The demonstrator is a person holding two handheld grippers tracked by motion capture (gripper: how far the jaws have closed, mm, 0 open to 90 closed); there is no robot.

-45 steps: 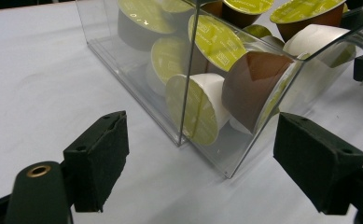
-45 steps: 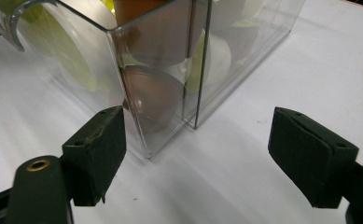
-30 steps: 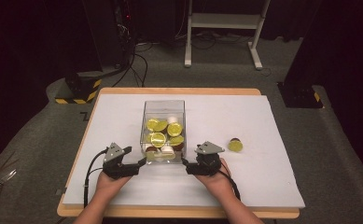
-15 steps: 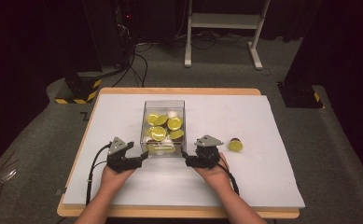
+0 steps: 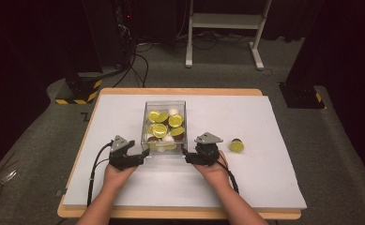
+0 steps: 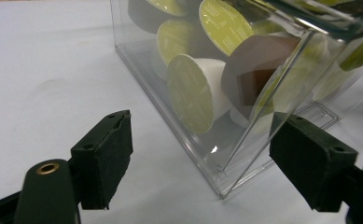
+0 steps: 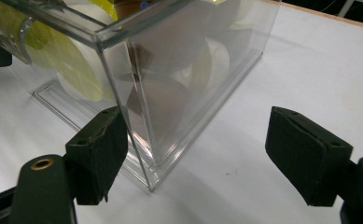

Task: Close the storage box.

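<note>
Left gripper (image 5: 144, 153): a black body topped by a grey three-cornered plate, with a black cable trailing back along the bare forearm. Right gripper (image 5: 186, 154) is built the same, grey plate on top, black cable curling behind the wrist. Close in, each jaw ends in a blocky black pad (image 6: 105, 156) with small screw holes in its top face, and the left-hand jaw arm carries a brass-ringed hole. No sleeves on either arm.

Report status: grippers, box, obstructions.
Left hand-held gripper open, straddling near-left corner of clear box. Right hand-held gripper open at near-right corner. Loose capsule lies right, apart.
</note>
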